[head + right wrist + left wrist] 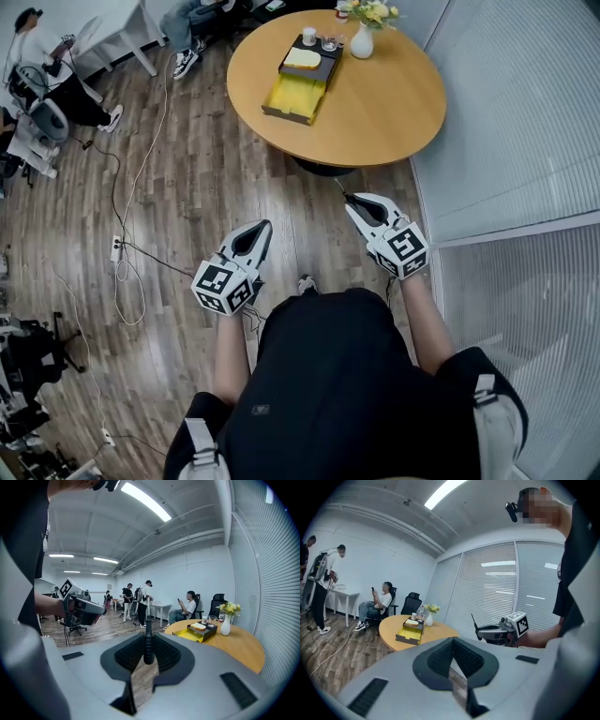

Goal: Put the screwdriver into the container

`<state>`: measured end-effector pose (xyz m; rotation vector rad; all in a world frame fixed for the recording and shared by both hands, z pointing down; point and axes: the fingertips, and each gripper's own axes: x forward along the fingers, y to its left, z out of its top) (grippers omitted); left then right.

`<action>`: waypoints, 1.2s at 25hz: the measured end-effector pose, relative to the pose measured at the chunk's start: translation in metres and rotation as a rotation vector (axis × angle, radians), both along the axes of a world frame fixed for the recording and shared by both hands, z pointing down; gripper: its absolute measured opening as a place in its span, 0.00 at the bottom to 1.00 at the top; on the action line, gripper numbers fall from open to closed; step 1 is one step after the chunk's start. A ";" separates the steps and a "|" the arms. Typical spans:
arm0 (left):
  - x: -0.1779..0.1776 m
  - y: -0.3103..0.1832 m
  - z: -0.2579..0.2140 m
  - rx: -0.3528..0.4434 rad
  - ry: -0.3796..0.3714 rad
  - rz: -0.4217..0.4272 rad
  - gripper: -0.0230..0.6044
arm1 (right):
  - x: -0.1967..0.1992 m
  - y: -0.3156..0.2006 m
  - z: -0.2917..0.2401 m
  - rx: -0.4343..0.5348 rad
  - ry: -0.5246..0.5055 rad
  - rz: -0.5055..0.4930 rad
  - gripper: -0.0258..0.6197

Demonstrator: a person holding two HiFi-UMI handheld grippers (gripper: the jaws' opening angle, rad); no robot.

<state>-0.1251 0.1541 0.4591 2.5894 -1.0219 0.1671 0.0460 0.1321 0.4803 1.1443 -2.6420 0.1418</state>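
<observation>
At the upper left of the head view, a seated person is being cut off by the frame edge. Lower centre-left, the left gripper (pixel 257 232) is hovering over the floor, clenched on nothing, its pads meeting. At top centre, the yellow container (pixel 293 97) is sitting on the round table (pixel 394 112), its contents too small to name. Right of centre, the right gripper (pixel 360 201) is clamping the screwdriver (pixel 148 643). Its dark handle is standing between the pads, its thin shaft barely showing from above, well apart from the container.
</observation>
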 end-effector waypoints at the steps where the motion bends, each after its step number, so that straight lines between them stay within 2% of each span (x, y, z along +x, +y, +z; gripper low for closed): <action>1: -0.003 -0.002 0.001 -0.001 -0.001 0.005 0.04 | -0.003 0.000 0.001 0.000 0.000 0.004 0.13; 9: -0.023 -0.006 0.007 -0.015 0.000 0.008 0.04 | -0.019 0.000 0.011 -0.012 0.055 -0.010 0.13; 19: -0.043 -0.006 0.009 -0.031 -0.002 -0.049 0.04 | -0.031 -0.017 0.019 -0.026 0.079 -0.063 0.13; 30: -0.034 -0.041 0.012 -0.042 -0.025 -0.063 0.04 | -0.035 -0.056 0.022 -0.026 0.068 -0.105 0.13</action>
